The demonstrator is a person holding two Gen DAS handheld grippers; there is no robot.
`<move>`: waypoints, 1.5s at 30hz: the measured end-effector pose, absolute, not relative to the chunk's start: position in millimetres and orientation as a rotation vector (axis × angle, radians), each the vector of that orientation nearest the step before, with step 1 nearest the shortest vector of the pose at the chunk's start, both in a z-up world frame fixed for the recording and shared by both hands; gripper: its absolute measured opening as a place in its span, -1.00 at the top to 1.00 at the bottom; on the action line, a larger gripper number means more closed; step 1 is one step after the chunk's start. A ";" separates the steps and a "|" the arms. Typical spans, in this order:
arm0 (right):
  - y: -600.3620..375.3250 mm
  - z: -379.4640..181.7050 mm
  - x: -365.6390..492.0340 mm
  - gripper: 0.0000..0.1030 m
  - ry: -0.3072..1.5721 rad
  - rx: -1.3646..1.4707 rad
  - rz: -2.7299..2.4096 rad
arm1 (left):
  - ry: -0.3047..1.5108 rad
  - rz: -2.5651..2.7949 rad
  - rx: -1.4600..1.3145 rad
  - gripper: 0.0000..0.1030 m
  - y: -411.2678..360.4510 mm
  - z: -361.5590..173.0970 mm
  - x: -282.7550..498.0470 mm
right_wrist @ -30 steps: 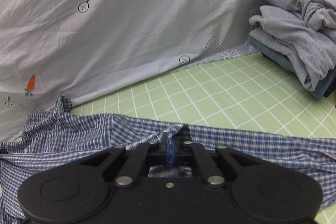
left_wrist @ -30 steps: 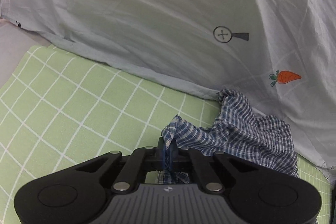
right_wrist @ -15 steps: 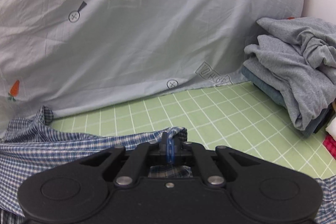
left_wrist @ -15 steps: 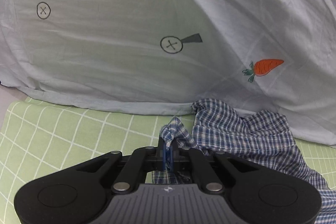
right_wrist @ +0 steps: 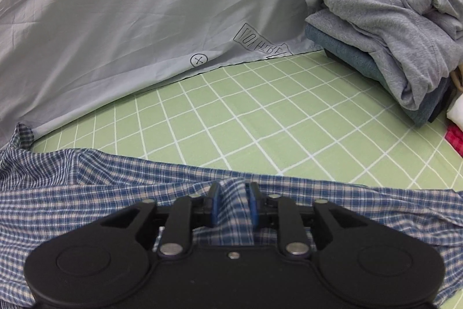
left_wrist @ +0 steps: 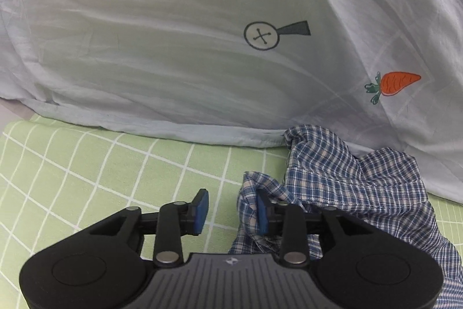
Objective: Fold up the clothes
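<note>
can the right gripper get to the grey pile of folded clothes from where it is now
Probably yes: only bare green checked sheet lies between the right gripper and the grey pile, though plaid shirt cloth sits between its parted pads.

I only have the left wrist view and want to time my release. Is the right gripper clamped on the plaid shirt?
Observer: No. The right gripper has its pads apart, and a fold of the plaid shirt lies loosely between them.
Operator: What else is on that side?
Observer: A stack of folded grey clothes sits at the far right on the green checked sheet, apart from the shirt.
</note>
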State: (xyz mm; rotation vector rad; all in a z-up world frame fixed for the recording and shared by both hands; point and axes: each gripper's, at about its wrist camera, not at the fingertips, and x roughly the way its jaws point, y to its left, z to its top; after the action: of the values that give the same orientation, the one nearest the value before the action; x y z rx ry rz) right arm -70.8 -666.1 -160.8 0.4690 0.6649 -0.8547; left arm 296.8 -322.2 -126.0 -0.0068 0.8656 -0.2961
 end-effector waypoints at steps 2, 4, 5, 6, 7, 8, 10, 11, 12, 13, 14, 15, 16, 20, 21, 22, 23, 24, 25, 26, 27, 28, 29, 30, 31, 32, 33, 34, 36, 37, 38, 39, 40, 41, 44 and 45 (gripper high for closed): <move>-669.2 -154.9 -80.2 0.02 0.618 0.526 -0.863 | 0.829 -0.286 0.007 -0.27 -315.9 -112.9 286.0; -672.2 -154.9 -89.0 -0.04 0.591 0.602 -0.845 | 0.816 -0.279 0.020 -0.43 -309.6 -105.5 271.8; -672.6 -156.6 -91.5 -0.06 0.594 0.627 -0.840 | 0.829 -0.281 0.029 -0.46 -306.9 -106.8 261.8; -671.7 -159.1 -92.1 -0.09 0.607 0.633 -0.834 | 0.843 -0.282 0.039 -0.51 -304.3 -108.2 251.7; -670.8 -161.5 -92.7 -0.12 0.619 0.639 -0.829 | 0.856 -0.283 0.049 -0.54 -301.6 -109.5 241.6; -669.2 -164.2 -92.5 -0.13 0.634 0.639 -0.820 | 0.869 -0.285 0.058 -0.59 -298.9 -110.9 231.5; -666.5 -169.8 -91.5 -0.13 0.658 0.645 -0.806 | 0.896 -0.287 0.078 -0.63 -293.6 -113.6 211.3; -665.0 -171.6 -91.4 -0.13 0.662 0.645 -0.800 | 0.909 -0.288 0.088 -0.63 -290.9 -114.9 201.3; -662.9 -172.0 -90.7 -0.08 0.659 0.634 -0.792 | 0.923 -0.290 0.098 -0.63 -288.3 -116.2 191.2; -660.8 -172.4 -90.0 0.10 0.655 0.622 -0.785 | 0.936 -0.291 0.108 -0.63 -285.6 -117.6 181.1; -659.0 -172.5 -89.0 0.25 0.658 0.608 -0.782 | 0.949 -0.292 0.117 -0.63 -282.9 -118.9 171.0; -656.8 -172.4 -88.1 0.57 0.656 0.605 -0.768 | 0.962 -0.293 0.127 -0.63 -280.3 -120.3 160.9; -654.6 -172.1 -87.1 0.81 0.655 0.602 -0.755 | 0.975 -0.295 0.137 -0.63 -277.6 -121.6 150.9; -626.2 -153.9 -77.8 0.90 0.644 0.415 -0.784 | 0.980 -0.320 0.160 -0.63 -273.0 -118.7 121.9; -617.4 -147.4 -76.1 0.91 0.636 0.372 -0.783 | 0.981 -0.327 0.166 -0.63 -272.0 -117.8 114.9; -609.1 -139.9 -75.6 0.92 0.618 0.353 -0.771 | 0.981 -0.333 0.171 -0.63 -271.0 -116.9 108.0; -599.8 -131.7 -75.8 0.92 0.596 0.343 -0.751 | 0.981 -0.340 0.177 -0.63 -270.0 -115.9 101.0; -590.4 -123.5 -76.0 0.93 0.574 0.333 -0.731 | 0.981 -0.347 0.182 -0.63 -269.0 -115.0 94.0; -578.7 -116.1 -76.4 0.93 0.559 0.308 -0.699 | 0.981 -0.354 0.188 -0.63 -268.0 -114.1 87.0; -567.0 -108.6 -76.7 0.93 0.543 0.282 -0.667 | 0.981 -0.360 0.193 -0.63 -267.0 -113.2 80.0; -550.2 -99.6 -76.8 0.93 0.526 0.251 -0.618 | 0.981 -0.367 0.199 -0.63 -266.0 -112.3 73.1; -535.6 -92.9 -77.3 0.93 0.513 0.234 -0.572 | 0.981 -0.374 0.204 -0.63 -265.0 -111.4 66.1; -522.1 -89.2 -78.1 0.93 0.507 0.230 -0.522 | 0.981 -0.381 0.210 -0.63 -264.0 -110.4 59.1; -508.6 -85.7 -78.8 0.93 0.502 0.226 -0.472 | 0.981 -0.387 0.215 -0.63 -263.0 -109.5 52.1; -493.7 -85.0 -79.2 0.94 0.505 0.224 -0.422 | 0.981 -0.394 0.221 -0.63 -262.0 -108.6 45.1; -476.6 -88.0 -79.6 0.93 0.523 0.220 -0.368 | 0.981 -0.401 0.226 -0.63 -261.0 -107.7 38.1; -463.1 -93.4 -79.3 0.93 0.551 0.212 -0.332 | 0.981 -0.405 0.227 -0.63 -260.2 -107.0 34.0; -451.0 -101.9 -78.4 0.93 0.589 0.208 -0.301 | 0.980 -0.408 0.226 -0.63 -259.7 -106.3 31.2; -436.0 -121.0 -76.6 0.87 0.678 0.237 -0.260 | 0.978 -0.415 0.224 -0.63 -258.5 -105.0 25.6; -431.6 -129.3 -77.0 0.82 0.722 0.257 -0.252 | 0.978 -0.418 0.223 -0.63 -258.0 -104.4 22.8; -429.5 -134.4 -78.2 0.79 0.755 0.271 -0.247 | 0.977 -0.421 0.222 -0.63 -257.4 -103.7 20.0; -428.3 -135.6 -80.3 0.65 0.774 0.279 -0.244 | 0.976 -0.425 0.221 -0.63 -256.8 -103.1 17.1; -428.9 -133.8 -83.0 0.34 0.779 0.287 -0.252 | 0.976 -0.429 0.219 -0.63 -257.0 -102.5 14.7; -430.5 -129.1 -88.5 0.14 0.764 0.296 -0.271 | 0.977 -0.434 0.217 -0.63 -257.6 -102.0 12.3; -443.6 -111.1 -108.4 -0.52 0.669 0.295 -0.383 | 0.980 -0.456 0.200 -0.63 -260.3 -101.0 7.5; -450.8 -109.2 -114.0 -0.68 0.651 0.298 -0.427 | 0.981 -0.466 0.193 -0.63 -262.5 -101.1 6.7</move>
State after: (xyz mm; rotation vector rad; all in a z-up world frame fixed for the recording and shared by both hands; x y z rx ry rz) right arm -114.0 -450.8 -109.2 0.2982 0.6506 -0.4269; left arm 6.7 -262.5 -101.1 0.1934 0.9814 -0.4658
